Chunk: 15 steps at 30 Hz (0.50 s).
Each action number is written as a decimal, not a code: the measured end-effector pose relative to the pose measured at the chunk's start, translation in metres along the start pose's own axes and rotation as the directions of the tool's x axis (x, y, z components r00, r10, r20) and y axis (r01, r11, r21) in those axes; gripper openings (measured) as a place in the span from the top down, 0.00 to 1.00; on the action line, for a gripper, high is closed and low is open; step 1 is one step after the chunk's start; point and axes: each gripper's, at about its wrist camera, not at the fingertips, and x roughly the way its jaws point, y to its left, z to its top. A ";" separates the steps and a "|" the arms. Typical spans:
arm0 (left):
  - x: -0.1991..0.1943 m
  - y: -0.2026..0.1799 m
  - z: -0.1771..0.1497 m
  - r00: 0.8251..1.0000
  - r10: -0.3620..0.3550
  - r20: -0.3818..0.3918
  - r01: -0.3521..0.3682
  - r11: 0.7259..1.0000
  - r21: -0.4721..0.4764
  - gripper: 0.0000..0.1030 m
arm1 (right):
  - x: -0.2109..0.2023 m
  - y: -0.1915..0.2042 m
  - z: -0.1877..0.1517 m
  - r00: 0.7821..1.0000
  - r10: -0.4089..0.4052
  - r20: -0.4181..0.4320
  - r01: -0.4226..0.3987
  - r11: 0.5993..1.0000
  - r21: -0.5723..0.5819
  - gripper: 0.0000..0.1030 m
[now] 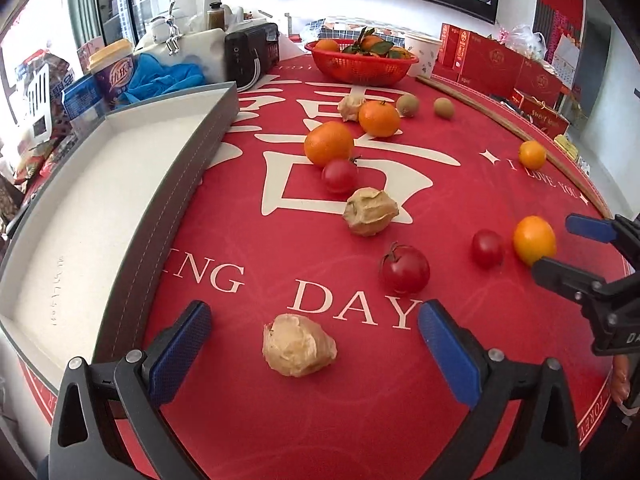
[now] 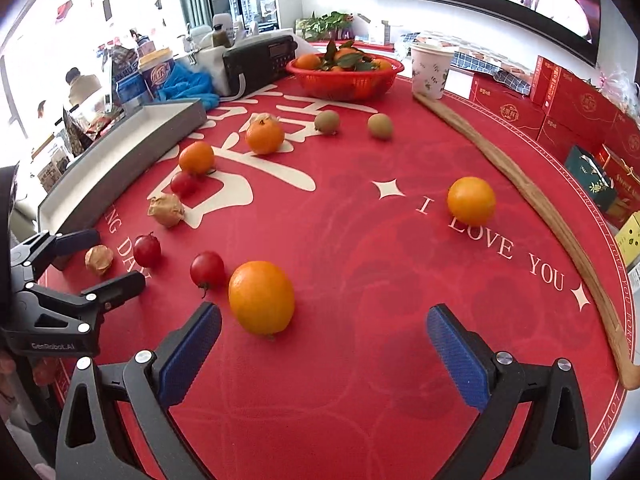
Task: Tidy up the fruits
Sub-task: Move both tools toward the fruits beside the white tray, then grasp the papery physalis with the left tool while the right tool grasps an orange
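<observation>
- A grey tray point(image 1: 120, 184) with a white floor lies along the left edge of the red cloth point(image 1: 256, 240); nothing shows inside it.
- The left gripper point(image 1: 316, 338) is spread wide and holds nothing. A papery husk fruit point(image 1: 298, 346) lies on the cloth between its blue pads point(image 1: 182, 354), touching neither.
- Beyond it, a loose line of fruit runs away from the camera: a tomato point(image 1: 405, 269), a second husk fruit point(image 1: 370, 211), a smaller tomato point(image 1: 339, 175) touching an orange point(image 1: 329, 143), then another orange point(image 1: 379, 118) with a third husk fruit point(image 1: 351, 107) just behind it.
- Two kiwis point(image 2: 327, 121) sit near each other past that line, short of a red basket point(image 2: 344, 84) of leafy oranges at the far side.
- A paper cup point(image 2: 429, 68) stands just right of the basket.
- The right gripper point(image 2: 324, 338) is also spread and empty. A yellow-orange citrus point(image 2: 261, 297) lies just ahead of its left finger point(image 2: 190, 360), close to the tip; whether they touch I cannot tell.
- A third tomato point(image 2: 207, 269) lies just left of that citrus.
- A second citrus point(image 2: 471, 201) lies well apart to the right, by the words "I LOVE YOU".
- A long wooden stick point(image 2: 532, 196) curves along the cloth's right edge, with red boxes point(image 2: 576, 108) stacked beyond it.
</observation>
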 end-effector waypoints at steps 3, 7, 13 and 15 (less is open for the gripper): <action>0.001 -0.001 -0.001 1.000 0.000 -0.007 0.000 1.000 -0.002 0.00 | 0.010 0.002 -0.002 0.999 0.003 -0.036 -0.003 1.000 -0.019 0.00; 0.001 -0.002 0.000 1.000 0.004 -0.006 -0.004 1.000 -0.014 0.01 | 0.013 0.011 -0.002 0.999 -0.038 -0.039 0.036 0.998 -0.044 0.00; -0.010 -0.012 -0.002 1.000 -0.012 0.017 0.012 1.000 0.016 0.35 | 0.014 0.019 0.003 0.998 -0.048 -0.029 0.047 0.998 -0.041 0.17; -0.013 -0.015 -0.002 1.000 -0.017 0.023 0.016 1.000 0.023 0.71 | 0.011 0.024 0.005 0.999 -0.041 -0.009 0.041 0.998 -0.050 0.39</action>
